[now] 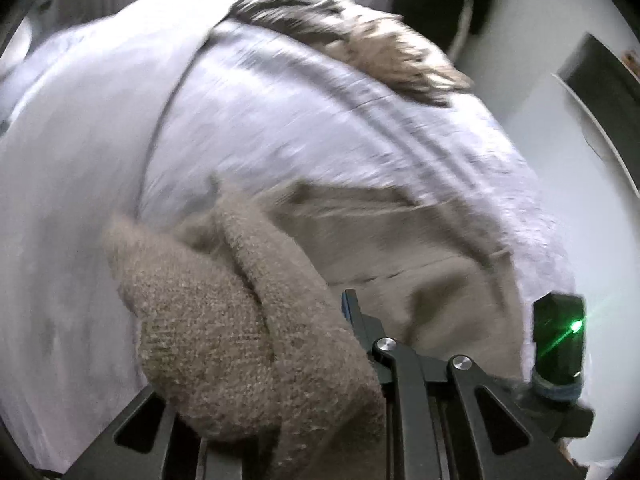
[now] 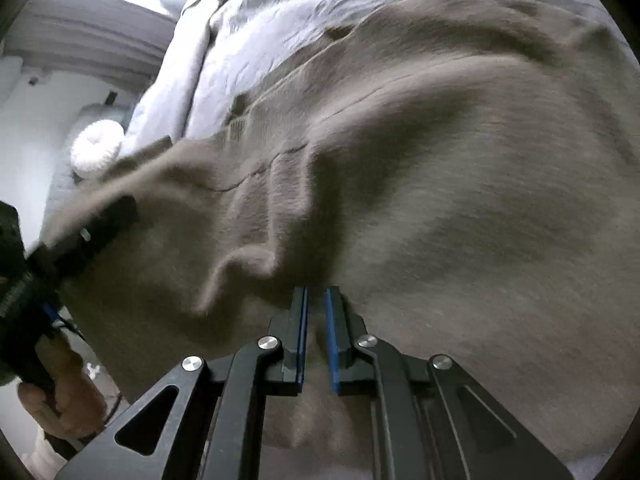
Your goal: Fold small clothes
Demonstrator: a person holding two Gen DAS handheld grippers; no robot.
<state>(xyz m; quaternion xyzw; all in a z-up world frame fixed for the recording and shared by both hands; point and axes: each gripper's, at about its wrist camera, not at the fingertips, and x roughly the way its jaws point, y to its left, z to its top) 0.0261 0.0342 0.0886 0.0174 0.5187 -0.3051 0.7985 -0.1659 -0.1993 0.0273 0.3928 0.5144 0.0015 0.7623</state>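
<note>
Left wrist view: left gripper [image 1: 320, 312] is clamped on a thick fold of the beige knit garment [image 1: 224, 320], raised over the pale grey bedding [image 1: 280, 112]. Right wrist view: right gripper [image 2: 316, 300] is nearly closed, pinching the garment, which is spread across the bedding toward the bed's right edge.

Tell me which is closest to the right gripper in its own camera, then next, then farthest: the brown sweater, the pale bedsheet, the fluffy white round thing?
1. Brown sweater: pinched between the right gripper fingers, filling the middle.
2. Pale bedsheet: beyond the sweater, toward the top.
3. Fluffy white round thing: farthest, off the bed's edge at far left.
</note>
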